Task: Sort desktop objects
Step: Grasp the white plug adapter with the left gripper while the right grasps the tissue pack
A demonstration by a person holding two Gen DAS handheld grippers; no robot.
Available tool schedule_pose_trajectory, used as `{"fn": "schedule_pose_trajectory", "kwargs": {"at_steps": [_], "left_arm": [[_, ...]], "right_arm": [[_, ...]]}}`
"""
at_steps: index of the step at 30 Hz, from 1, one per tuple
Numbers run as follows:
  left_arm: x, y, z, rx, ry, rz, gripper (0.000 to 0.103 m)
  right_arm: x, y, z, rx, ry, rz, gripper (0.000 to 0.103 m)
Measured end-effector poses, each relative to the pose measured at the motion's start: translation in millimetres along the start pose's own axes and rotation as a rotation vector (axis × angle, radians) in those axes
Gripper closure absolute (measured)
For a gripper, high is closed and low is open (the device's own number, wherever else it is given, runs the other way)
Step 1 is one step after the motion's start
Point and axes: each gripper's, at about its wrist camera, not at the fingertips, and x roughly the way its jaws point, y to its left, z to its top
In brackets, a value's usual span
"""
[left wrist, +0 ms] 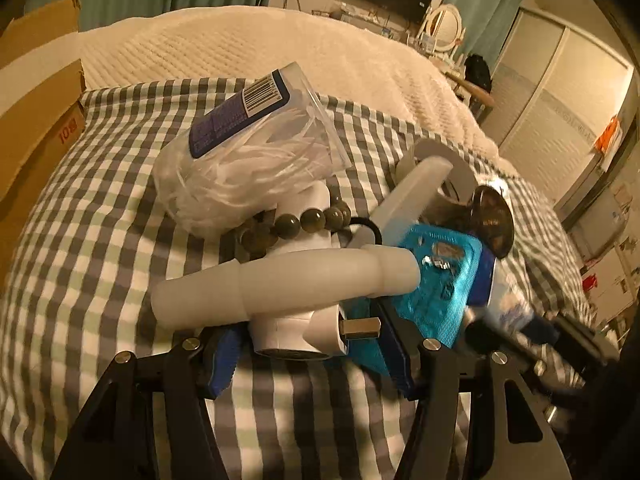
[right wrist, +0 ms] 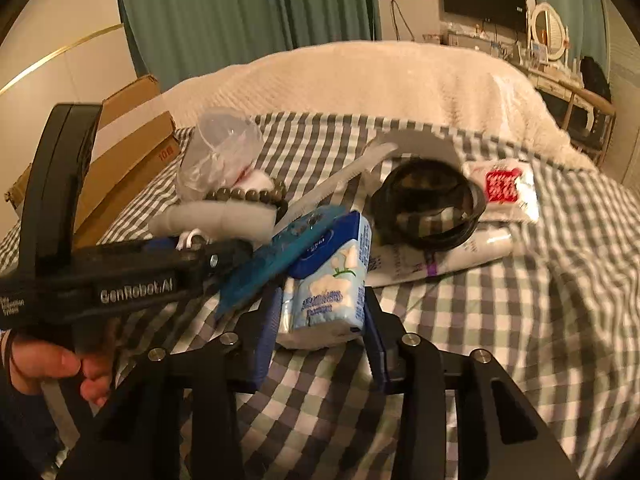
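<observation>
While the right gripper [right wrist: 322, 330] clasps a blue tissue pack [right wrist: 328, 284] on the checked bedspread [right wrist: 500, 320], the left gripper [left wrist: 308, 346] brackets a white plastic pipe fitting [left wrist: 288, 280] beside a teal blister pack [left wrist: 436, 276]; whether it pinches, I cannot tell.

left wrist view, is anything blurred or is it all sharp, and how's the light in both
Left wrist view: the tissue pack at the right edge is smeared by motion blur, while the white plastic pipe and the bag of white strips stay sharp. Right wrist view: mostly sharp. Both carry a warm orange cast and fisheye bending.
</observation>
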Motion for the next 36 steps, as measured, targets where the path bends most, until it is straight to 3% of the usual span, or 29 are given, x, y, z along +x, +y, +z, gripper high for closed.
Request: {"fn": "schedule_pose_trajectory", "kwargs": {"at_steps": [10, 19, 22, 27, 36], "left_arm": [[-38, -15, -12, 0.067, 0.065, 0.158, 0.041], [-70, -20, -23, 0.055, 0.064, 0.175, 0.041], [-74, -22, -25, 0.043, 0.096, 0.183, 0.041], [-99, -13, -27, 0.006, 0.075, 0.154, 0.041], [-123, 0, -29, -0.054, -0.003, 0.083, 0.042]], "right_arm": [[-23, -17, 6, 0.048, -0.026, -0.012, 0.079], [-56, -19, 13, 0.075, -0.108, 0.011, 0.079], [-63, -16, 17, 0.062, -0.130, 0.017, 0.079], [-65, -11, 10, 0.061, -0.092, 0.026, 0.079], [-129, 24, 6, -0.002, -0.075, -0.091, 0.079]]}}
